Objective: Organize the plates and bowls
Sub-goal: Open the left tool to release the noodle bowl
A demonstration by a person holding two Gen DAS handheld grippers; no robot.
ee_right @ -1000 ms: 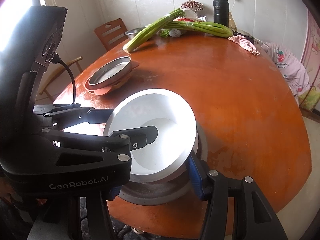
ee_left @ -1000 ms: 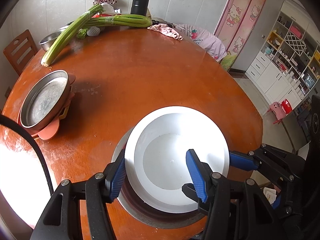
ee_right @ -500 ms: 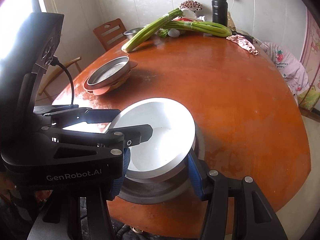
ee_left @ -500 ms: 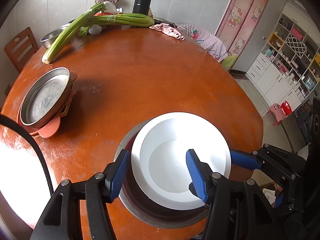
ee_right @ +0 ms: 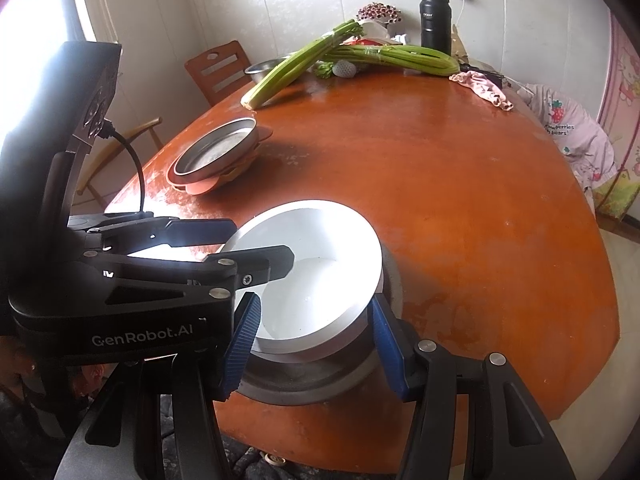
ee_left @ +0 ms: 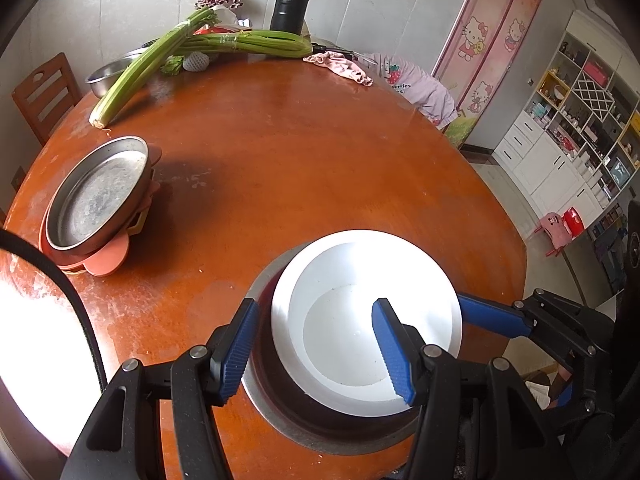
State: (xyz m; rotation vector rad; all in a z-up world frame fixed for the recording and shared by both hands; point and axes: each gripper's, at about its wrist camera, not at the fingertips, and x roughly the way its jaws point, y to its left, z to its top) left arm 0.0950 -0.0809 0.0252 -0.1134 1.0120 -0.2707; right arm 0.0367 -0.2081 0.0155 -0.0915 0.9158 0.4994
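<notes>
The white bowl (ee_left: 344, 320) is seen lying tilted inside a steel dish (ee_left: 280, 408) on the table (ee_left: 300, 160), directly under the tips of both claws. In the left wrist view the left claw (ee_left: 315, 308) is held with its fingers apart: the left finger (ee_left: 236, 352) is placed just outside the steel dish's rim, clear of the bowl, while the other is hung over the bowl's hollow, so nothing is clamped. Only this view shows the white shelving (ee_left: 580, 120) far to the right of the claw, and one blue finger (ee_left: 492, 316) of the other claw laid against the bowl's right rim. In the right wrist view the right claw (ee_left: 516, 354) is likewise spread, the bowl's near edge being framed between its fingers; the right fingertip is set at the rim, though whether it presses cannot be told. Only here is the left tool's black body (ee_right: 100, 308) shown, with its cable. Both claws are pointed steeply downward. A metal pan (ee_left: 96, 196) on orange plates is seen ahead and to the left, and celery (ee_left: 240, 42) far ahead.
</notes>
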